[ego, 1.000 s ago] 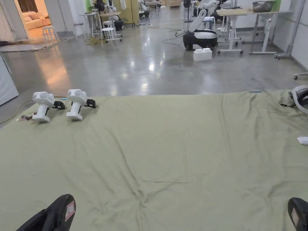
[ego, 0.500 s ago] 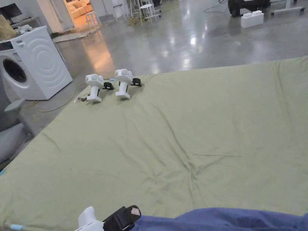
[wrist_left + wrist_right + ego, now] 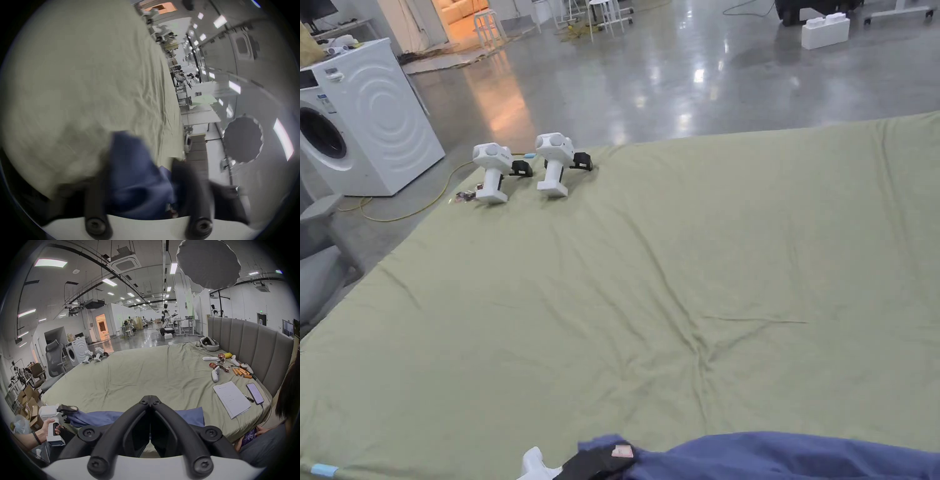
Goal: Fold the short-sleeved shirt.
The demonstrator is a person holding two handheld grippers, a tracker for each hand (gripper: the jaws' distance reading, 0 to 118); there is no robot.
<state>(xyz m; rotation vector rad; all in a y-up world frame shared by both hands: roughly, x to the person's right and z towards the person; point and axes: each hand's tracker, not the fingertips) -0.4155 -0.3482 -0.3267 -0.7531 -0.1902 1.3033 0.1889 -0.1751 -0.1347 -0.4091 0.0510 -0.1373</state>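
Head view: blue shirt (image 3: 775, 455), soft and rumpled, along the near edge of the bed (image 3: 650, 281) with its creased olive sheet; left hand-held gripper (image 3: 594, 461) at the shirt's left end.

Left gripper view: blurred, tilted sideways; blue cloth bunched between the dark jaws, apparently clamped.

Right gripper view: right hand-held gripper (image 3: 150, 400) raised, level, jaws pressed together on nothing. Farther off, left hand (image 3: 48, 429) wrapped round the white handle. Papers (image 3: 231, 396) and phone (image 3: 254, 393) near the padded headboard (image 3: 243, 344).

The green sheet (image 3: 675, 262) lies bare across its middle. Two spare grippers (image 3: 525, 165) stand at its far left corner. Papers (image 3: 231, 399) and a phone (image 3: 255, 393) crowd the headboard side.
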